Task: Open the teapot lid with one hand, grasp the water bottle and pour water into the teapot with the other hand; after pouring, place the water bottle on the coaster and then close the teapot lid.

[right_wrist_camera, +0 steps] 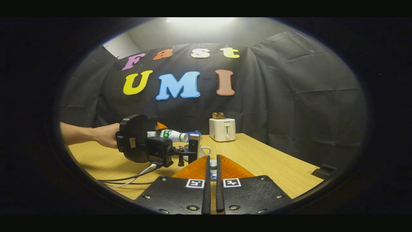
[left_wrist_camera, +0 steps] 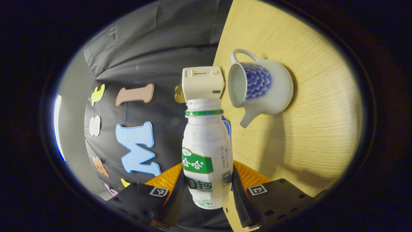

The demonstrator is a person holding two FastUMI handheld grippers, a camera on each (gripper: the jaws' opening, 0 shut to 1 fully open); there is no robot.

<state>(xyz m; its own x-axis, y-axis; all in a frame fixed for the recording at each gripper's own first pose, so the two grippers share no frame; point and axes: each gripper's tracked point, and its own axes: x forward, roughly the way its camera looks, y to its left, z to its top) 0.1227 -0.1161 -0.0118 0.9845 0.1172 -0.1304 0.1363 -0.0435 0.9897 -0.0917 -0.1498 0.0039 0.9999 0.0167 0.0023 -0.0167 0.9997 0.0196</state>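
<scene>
Black hand-held gripper [right_wrist_camera: 212, 167] bodies, square tag markings, screws, trailing cables [right_wrist_camera: 128, 178], bare forearm [right_wrist_camera: 77, 134]

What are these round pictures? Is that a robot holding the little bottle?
No robot here: a person holds a two-finger grabber in each hand, and a small camera rides on each grabber, looking along its fingers.

The left gripper view comes from the left gripper. It squeezes a water bottle, tipped on its side with its mouth next to the open teapot. I see no water coming out. A toaster stands farther back on the wooden table.

The right gripper view comes from the right gripper. Its fingers are almost closed on something small and pale, probably the teapot's lid. Farther off, this view shows the person's hand holding the left gripper.
</scene>
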